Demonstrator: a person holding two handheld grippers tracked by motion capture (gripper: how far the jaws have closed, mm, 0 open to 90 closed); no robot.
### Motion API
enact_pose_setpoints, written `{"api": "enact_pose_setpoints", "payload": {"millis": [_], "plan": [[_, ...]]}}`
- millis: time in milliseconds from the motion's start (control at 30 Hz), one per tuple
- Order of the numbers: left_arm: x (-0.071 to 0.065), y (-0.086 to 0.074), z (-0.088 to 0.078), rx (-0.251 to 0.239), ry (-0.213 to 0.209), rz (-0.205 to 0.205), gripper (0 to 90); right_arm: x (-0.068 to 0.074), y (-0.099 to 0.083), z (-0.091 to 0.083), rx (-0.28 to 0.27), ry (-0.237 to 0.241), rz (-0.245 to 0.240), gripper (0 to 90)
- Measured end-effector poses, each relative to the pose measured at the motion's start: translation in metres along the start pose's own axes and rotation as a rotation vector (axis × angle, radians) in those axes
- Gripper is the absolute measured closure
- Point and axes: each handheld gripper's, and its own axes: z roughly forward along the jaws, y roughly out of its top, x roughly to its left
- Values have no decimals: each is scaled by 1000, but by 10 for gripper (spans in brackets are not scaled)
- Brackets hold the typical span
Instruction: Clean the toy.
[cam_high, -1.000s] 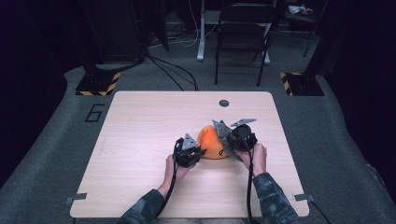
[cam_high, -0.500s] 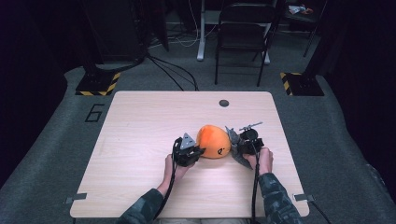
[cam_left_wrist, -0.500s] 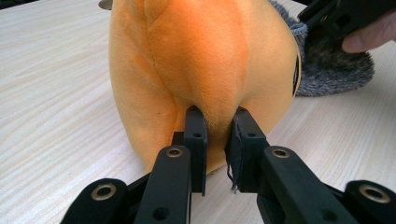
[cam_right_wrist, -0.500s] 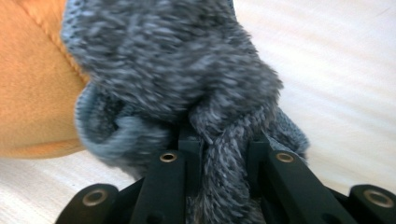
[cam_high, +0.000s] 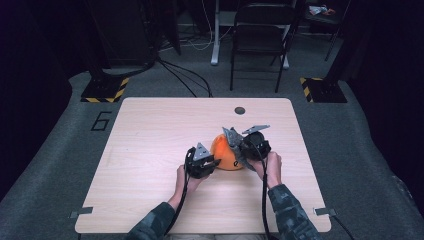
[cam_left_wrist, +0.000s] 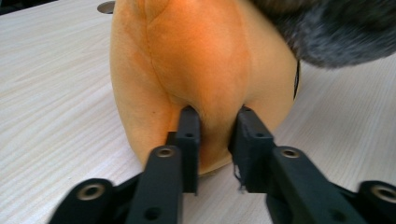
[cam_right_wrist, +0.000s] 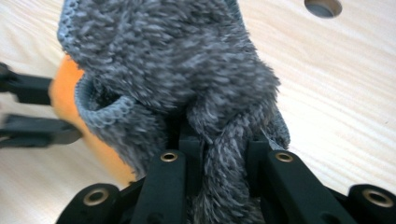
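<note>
Wooden table (cam_high: 150, 150) carries an orange plush toy (cam_high: 226, 154) near centre, betw. both grippers. Left gripper (cam_left_wrist: 215, 135) pinches a fold of toy, jaws just eased wider. Right gripper (cam_right_wrist: 219, 154) is clamped on grey fuzzy cloth (cam_right_wrist: 187, 65) draped over toy's right side, toward left gripper.

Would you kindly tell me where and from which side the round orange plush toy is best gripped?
Judging by its pose, pinch a fold of the round orange plush toy low on the side facing the left gripper; the grey fuzzy cloth covers the far side.
</note>
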Motion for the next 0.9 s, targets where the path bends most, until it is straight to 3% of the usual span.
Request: {"api": "enact_pose_setpoints", "payload": {"millis": [100, 300, 500, 567, 600, 800, 900], "plan": [[3, 1, -3, -21, -2, -4, 604, -7, -3, 0, 7, 6, 17, 762], [10, -1, -6, 12, 35, -24, 412, -13, -7, 1, 9, 16, 25, 763], [21, -9, 1, 41, 15, -74, 345, -16, -10, 1, 14, 14, 39, 766], [24, -11, 3, 37, 2, -88, 357, -16, -10, 0, 16, 12, 41, 767], [25, -11, 3, 30, -24, -88, 378, -17, -10, 0, 14, 12, 28, 766], [18, -10, 8, 10, -21, -77, 661, -18, -12, 0, 15, 5, 39, 765], [16, -8, 7, -12, -1, -53, 744, -20, -12, -4, 12, 8, 41, 764]]}}
